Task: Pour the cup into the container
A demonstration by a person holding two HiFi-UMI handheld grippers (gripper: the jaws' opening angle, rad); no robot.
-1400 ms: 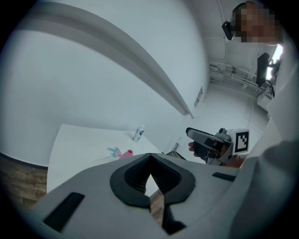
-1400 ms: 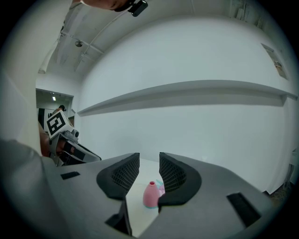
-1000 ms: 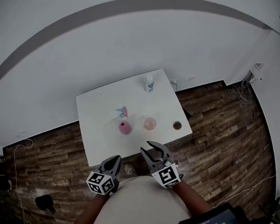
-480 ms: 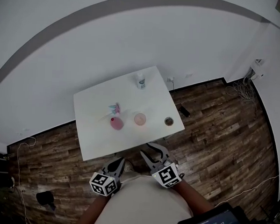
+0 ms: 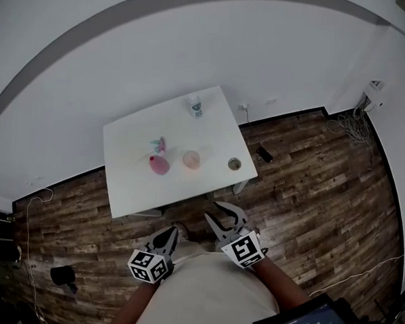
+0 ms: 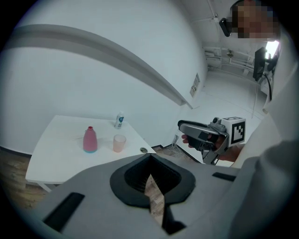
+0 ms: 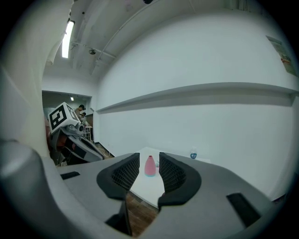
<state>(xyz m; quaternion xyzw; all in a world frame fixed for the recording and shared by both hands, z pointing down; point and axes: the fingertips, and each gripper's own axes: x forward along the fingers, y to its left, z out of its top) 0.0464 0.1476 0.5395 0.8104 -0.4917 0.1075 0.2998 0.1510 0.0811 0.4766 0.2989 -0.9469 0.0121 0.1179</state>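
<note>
head view: both grippers hang close to the person's body [image 5: 209,297], over the wooden floor [image 5: 309,197] and well apart from the white table [image 5: 130,188], so nothing is within reach. left gripper [image 5: 170,232] has its jaws drawn together on nothing; right gripper [image 5: 211,210] keeps a narrow empty gap that frames the far pink bottle [image 7: 150,166]. the pink cup [image 5: 191,159] stands upright and untouched on the table, between that bottle and the small round container [image 5: 234,164]; an approach likely comes first.
</note>
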